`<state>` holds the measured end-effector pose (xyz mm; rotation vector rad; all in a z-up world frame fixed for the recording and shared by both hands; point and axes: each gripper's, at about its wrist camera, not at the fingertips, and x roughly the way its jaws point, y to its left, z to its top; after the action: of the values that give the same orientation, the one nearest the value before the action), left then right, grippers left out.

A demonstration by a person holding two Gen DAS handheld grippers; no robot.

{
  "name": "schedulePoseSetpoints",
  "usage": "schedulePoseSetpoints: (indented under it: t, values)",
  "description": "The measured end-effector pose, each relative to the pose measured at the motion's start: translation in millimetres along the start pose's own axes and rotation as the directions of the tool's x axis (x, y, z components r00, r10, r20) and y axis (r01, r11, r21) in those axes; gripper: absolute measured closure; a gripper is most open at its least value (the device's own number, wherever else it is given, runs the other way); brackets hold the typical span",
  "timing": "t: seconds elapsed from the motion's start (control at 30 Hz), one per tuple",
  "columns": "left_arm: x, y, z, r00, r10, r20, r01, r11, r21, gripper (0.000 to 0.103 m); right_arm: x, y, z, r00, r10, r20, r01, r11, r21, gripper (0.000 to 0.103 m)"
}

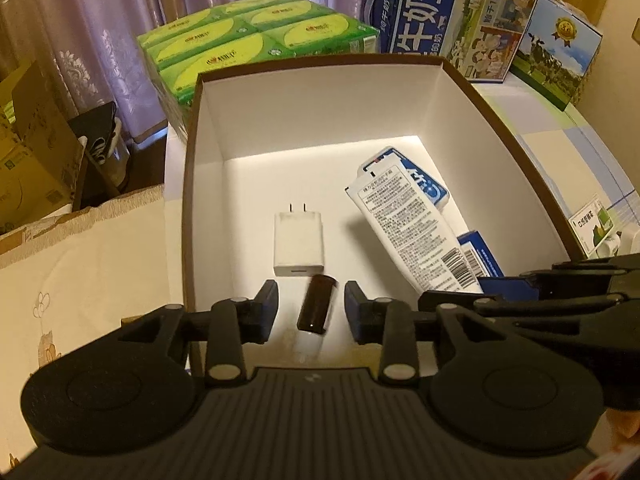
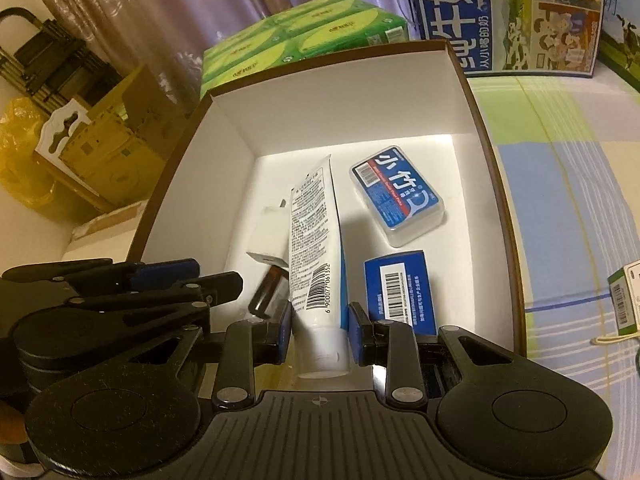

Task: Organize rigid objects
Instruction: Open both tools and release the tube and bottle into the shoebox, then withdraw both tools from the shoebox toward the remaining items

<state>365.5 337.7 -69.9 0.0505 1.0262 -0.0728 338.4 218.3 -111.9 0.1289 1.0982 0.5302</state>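
the white box (image 2: 472, 184) holds a charger (image 1: 298, 242), a toothpaste tube (image 2: 316, 240) with barcode 6 900077 061352, a floss case (image 2: 398, 196), a blue carton (image 2: 400, 288) and a dark bottle (image 1: 316, 308). left gripper (image 1: 311, 308) is open around the bottle, not touching; right gripper (image 2: 319, 332) is open around the tube cap.

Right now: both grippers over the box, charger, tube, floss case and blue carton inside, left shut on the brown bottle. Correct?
One error: the left gripper is open. The left wrist view shows gaps between the brown bottle and both fingers. The rest holds: charger, tube, floss case and blue carton are in the box.
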Motion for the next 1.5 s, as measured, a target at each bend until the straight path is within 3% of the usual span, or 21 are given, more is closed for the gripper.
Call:
schedulePoseSetpoints:
  t: [0.13,0.4,0.83,1.1,1.5]
  values:
    - [-2,3,2,1.000,0.000,0.006,0.000,1.000,-0.005,0.070,1,2,2,1.000,-0.002,0.009,0.002,1.000,-0.003,0.076]
    - [-8,4,-2,1.000,-0.002,0.005,0.002,1.000,-0.017,0.070,-9,6,-1,1.000,-0.006,0.028,0.008,0.997,-0.074,0.063]
    - [-30,-1,-15,1.000,0.003,0.017,-0.002,0.999,-0.040,0.070,-34,6,-11,0.998,0.018,0.061,-0.011,0.994,-0.106,0.060]
    - [-56,-14,-26,0.999,0.020,0.028,-0.019,0.998,-0.055,0.063,-61,1,-23,0.996,0.032,0.084,-0.020,0.989,-0.145,0.058]
    - [-101,-50,-48,0.995,0.052,0.082,-0.044,0.995,-0.094,0.061,-113,-30,-50,0.989,0.091,0.118,-0.068,0.980,-0.185,0.054]
